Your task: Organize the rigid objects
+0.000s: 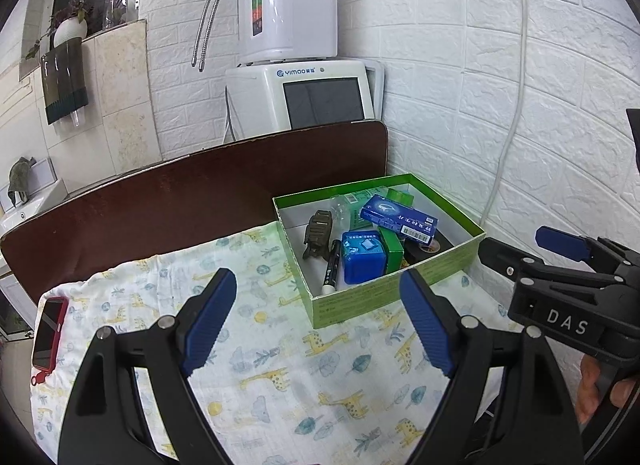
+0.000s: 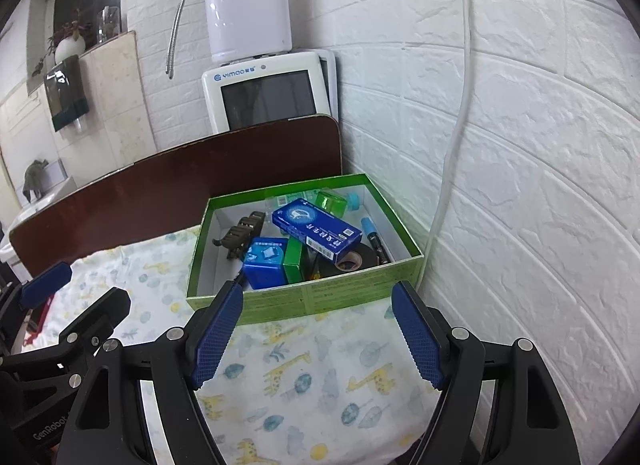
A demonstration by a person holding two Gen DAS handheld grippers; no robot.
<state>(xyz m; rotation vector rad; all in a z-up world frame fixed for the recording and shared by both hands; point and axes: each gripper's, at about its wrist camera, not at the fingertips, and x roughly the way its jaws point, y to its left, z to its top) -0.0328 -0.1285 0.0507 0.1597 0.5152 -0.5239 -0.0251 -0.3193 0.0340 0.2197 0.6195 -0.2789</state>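
green box (image 2: 320,297) beyond open jaws, objects inside

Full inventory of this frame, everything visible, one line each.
Green cardboard box: 1, green, on the cloth by the white brick wall.
Long blue carton: 1, blue, on top of the pile in the box.
Blue cube box: 1, blue, box front.
Olive hair claw clip: 1, olive, box left.
Black tape roll: 1, black, box right.
Black marker: 1, black, beside the cube.
Red-cased phone: 1, red, cloth's left edge.
Giraffe-print cloth: 1, white, over the table.
Left gripper: 1, black and blue, open, empty.
Right gripper: 1, open, empty.
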